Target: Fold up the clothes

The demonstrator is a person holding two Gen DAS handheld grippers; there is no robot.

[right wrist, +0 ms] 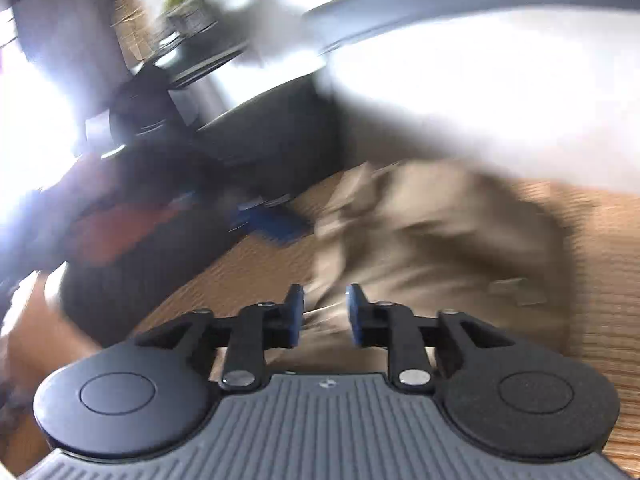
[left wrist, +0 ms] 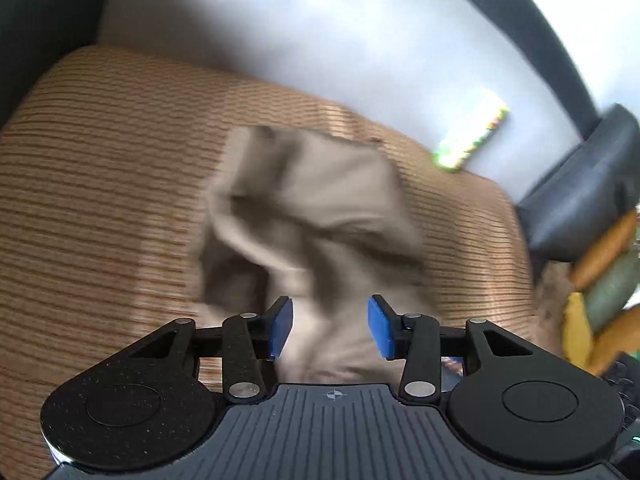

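Currently both hand-held grippers, left and right, gape empty; crumpled beige garment on striped cushion risks a snatched single layer.

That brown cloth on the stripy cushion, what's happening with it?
A person holding two grippers is folding clothes. The tan garment lies crumpled on the striped cushion. The left gripper and the right gripper both hover over it with fingers apart, and nothing seems to be pinched in either one. So the garment is loose right now, not neatly folded yet. The pictures are blurry.
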